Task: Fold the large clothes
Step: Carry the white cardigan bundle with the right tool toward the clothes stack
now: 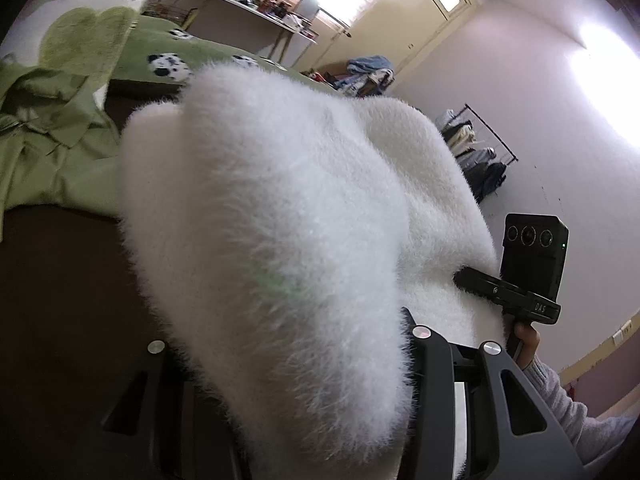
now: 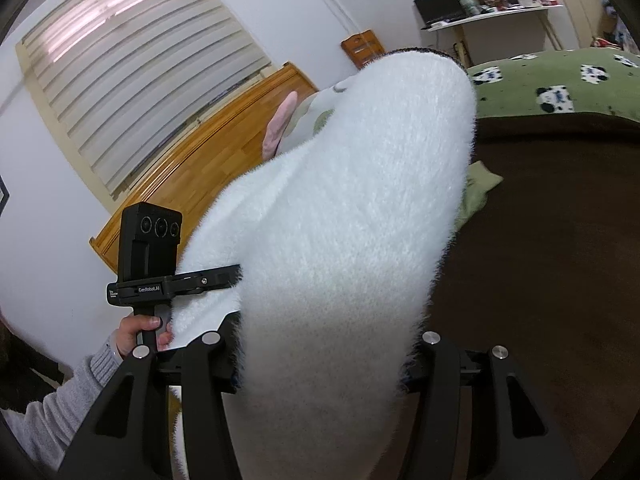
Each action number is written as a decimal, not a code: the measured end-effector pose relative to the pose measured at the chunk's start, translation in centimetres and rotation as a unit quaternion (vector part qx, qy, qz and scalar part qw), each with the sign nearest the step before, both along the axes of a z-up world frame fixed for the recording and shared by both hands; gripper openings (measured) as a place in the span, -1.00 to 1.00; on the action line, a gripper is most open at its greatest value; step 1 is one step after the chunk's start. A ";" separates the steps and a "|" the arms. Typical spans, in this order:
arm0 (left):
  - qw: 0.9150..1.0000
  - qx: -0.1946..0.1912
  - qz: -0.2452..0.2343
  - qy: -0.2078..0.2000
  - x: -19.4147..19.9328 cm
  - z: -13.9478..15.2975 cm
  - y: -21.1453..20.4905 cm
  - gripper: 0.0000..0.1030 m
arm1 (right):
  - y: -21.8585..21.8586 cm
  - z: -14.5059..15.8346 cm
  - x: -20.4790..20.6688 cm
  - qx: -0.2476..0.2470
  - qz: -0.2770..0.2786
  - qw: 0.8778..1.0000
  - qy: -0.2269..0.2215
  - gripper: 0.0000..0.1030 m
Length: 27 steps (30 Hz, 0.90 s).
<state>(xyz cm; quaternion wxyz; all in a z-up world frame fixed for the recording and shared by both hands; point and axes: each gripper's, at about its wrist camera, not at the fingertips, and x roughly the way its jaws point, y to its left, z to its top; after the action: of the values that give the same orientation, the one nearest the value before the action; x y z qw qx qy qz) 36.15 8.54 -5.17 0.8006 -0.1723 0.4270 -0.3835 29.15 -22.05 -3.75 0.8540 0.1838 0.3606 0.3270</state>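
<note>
A fluffy white sweater (image 1: 272, 216) fills the middle of the left wrist view and drapes over my left gripper (image 1: 288, 360), whose fingertips are buried in the fur. The same sweater (image 2: 352, 216) drapes over my right gripper (image 2: 324, 344) in the right wrist view. Each gripper is shut on a bunch of the sweater, which hangs lifted above the dark brown bed cover (image 2: 552, 264). The right gripper also shows in the left wrist view (image 1: 472, 278), with its finger in the fabric. The left gripper also shows in the right wrist view (image 2: 228, 276).
A light green garment (image 1: 52, 140) lies crumpled on the bed at the left. A green blanket with panda prints (image 2: 560, 76) covers the far side. A wooden headboard (image 2: 192, 168), a shelf with bottles (image 1: 256, 4) and a clothes rack (image 1: 480, 152) stand around.
</note>
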 end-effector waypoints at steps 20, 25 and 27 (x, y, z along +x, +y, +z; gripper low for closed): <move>0.989 -0.017 -0.145 0.005 -0.2 0.6 -26.0 -0.14 | -23.7 2.1 -12.2 -0.030 -0.147 0.989 -0.002 0.02; 0.981 -0.014 -0.195 0.004 -0.5 1.1 -33.9 -0.14 | -31.0 2.0 -17.0 -0.022 -0.203 0.979 -0.001 0.02; 0.977 -0.012 -0.211 0.003 -0.7 1.3 -36.8 -0.14 | -34.0 1.9 -19.0 -0.021 -0.223 0.975 0.000 0.02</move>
<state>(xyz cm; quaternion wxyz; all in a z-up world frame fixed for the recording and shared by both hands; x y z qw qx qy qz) 35.47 -28.24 -3.84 0.6979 -0.0888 0.4518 -0.5485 10.18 -56.01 -1.85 0.9091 0.2416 0.3173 0.1206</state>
